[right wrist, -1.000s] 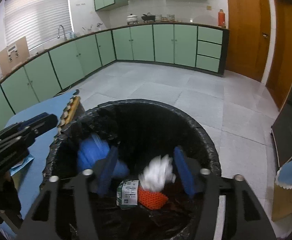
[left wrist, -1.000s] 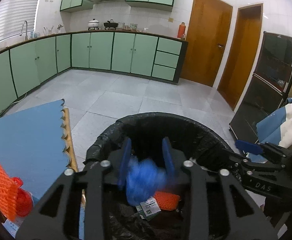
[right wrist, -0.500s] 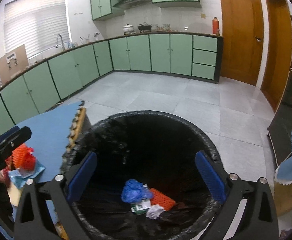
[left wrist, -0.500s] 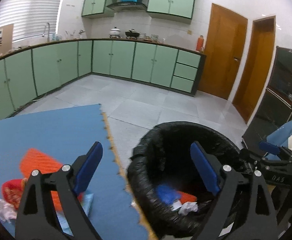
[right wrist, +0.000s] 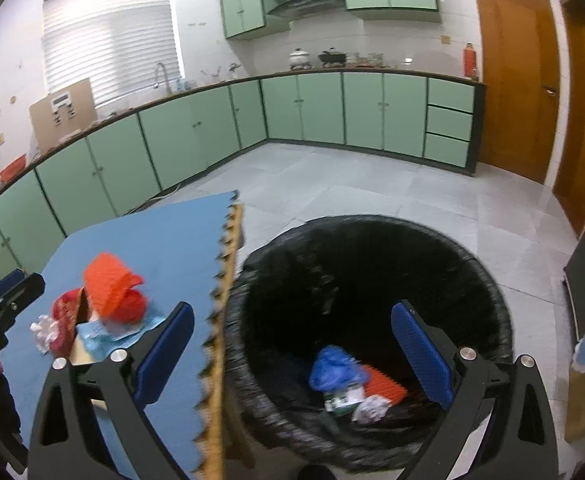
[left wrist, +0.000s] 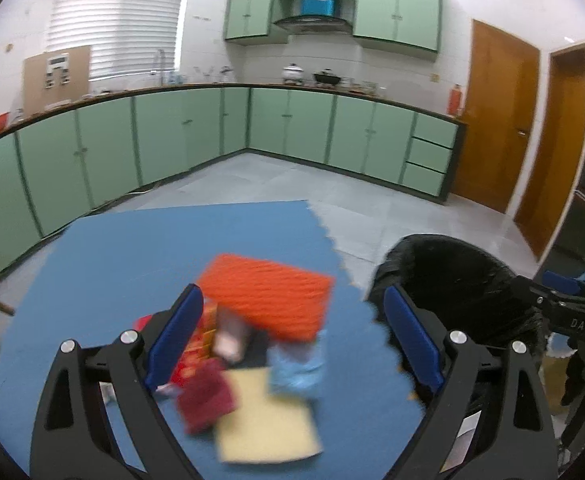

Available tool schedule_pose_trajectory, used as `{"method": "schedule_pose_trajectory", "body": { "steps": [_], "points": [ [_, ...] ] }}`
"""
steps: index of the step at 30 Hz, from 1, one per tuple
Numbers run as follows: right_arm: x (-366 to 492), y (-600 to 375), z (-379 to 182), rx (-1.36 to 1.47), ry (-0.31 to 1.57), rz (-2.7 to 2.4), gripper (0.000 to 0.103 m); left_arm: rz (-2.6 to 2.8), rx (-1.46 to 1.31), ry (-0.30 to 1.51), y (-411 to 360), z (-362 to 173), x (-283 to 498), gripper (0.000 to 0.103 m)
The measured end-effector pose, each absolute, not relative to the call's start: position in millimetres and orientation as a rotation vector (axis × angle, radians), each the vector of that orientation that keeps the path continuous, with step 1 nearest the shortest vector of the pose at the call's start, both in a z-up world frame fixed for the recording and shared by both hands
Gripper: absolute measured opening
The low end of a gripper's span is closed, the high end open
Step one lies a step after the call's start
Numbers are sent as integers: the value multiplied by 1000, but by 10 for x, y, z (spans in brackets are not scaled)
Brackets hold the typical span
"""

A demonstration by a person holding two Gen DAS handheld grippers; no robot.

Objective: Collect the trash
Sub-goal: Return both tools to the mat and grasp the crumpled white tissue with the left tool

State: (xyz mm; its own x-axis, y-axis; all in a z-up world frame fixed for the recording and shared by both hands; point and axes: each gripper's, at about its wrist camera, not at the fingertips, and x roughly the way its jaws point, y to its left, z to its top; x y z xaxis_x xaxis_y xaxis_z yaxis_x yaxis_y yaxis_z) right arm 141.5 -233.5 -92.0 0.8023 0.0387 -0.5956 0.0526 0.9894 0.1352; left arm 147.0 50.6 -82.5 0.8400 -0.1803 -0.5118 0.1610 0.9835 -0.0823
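Left wrist view
Left gripper: its jaws are standing wide apart, nothing between the blue pads, as it is pointing down over the blue foam mat.
Trash pile: it is lying on the mat, showing between the open fingers and blurred by motion; an orange ridged foam piece is sitting at the far side, with a light blue scrap, a dark red packet and a pale yellow flat card nearer the camera.
Bin: a round bin lined with a black bag is standing on the tiled floor just beside the mat's jagged right edge.
Right gripper: its black frame is reaching in from the right edge, over the bin's far side; its spread cannot be told from this view.

Right wrist view
Right gripper: its jaws are gaping fully apart and holding nothing, hanging above the bin's rim.
Trash in the bin: a crumpled blue bag, an orange ridged piece, a small printed carton and a white wad are lying at the bottom of the liner.
Remaining trash: it is sitting on the mat to the left of the bin, orange foam on top.
Backdrop: green cabinets are lining the kitchen walls.
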Motion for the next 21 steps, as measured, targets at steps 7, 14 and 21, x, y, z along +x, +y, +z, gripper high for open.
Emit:
{"method": "schedule_pose_trajectory", "body": {
  "steps": [7, 14, 21],
  "points": [
    [1387, -1781, -982, 117, 635, 65, 97, -67, -40, 571, 1080, -942, 1270, 89],
    [1375, -1331, -1055, 109, 635, 142, 97, 21, -44, 596, 1481, -1087, 1140, 89],
    [1403, -1039, -1185, 78, 655, 194, 90, 62, -38, 630, 1718, -1249, 1090, 89]
  ]
}}
